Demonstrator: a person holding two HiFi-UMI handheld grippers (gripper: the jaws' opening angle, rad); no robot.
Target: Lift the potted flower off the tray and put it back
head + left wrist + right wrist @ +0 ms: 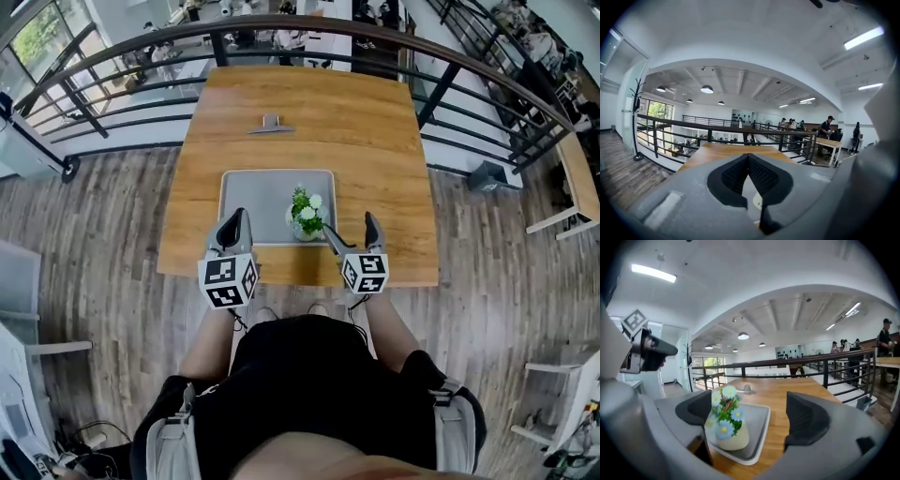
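The flower [305,214] stood upright in its pale pot on the tray [253,192], at the tray's lower right in the head view and near its front edge. The tray lay flat on the table [309,112], toward the near side. A small metal piece [270,124] sat well apart, higher up the frame.

The right tongs [349,230] were spread wide. In the right gripper view the flower [725,420] showed in the gap, close to the left-hand jaw, and neither pad was clamped on it. The left tongs [234,223] hung over the tray's lower left, clenched on nothing, pads meeting at the tips [748,157].

Nothing held the pot, so no lift was under way. With the pot on the tray, this could have been the moment before the grab or the moment after the return. The pictures did not settle which.
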